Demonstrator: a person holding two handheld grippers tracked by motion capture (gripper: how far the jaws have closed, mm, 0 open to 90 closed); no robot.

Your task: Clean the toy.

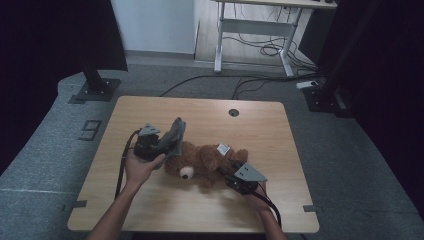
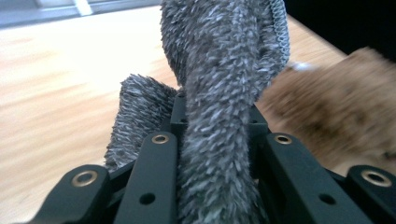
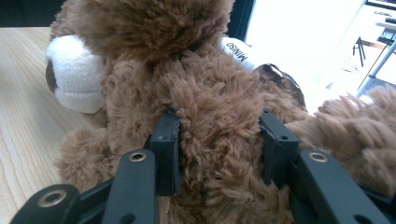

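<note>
High view: a brown teddy bear (image 1: 205,162) lies on its side near the middle of the wooden table (image 1: 150,210), white muzzle toward the person, a white tag on its back. The right gripper (image 1: 231,176) pinches the bear's plush body, its jaws pressed into the fur on either side (the right gripper view shows this close up). The left gripper (image 1: 167,142), beside the bear's head, clamps a shaggy grey cloth (image 1: 175,134), which stands up from the closed jaws.
</note>
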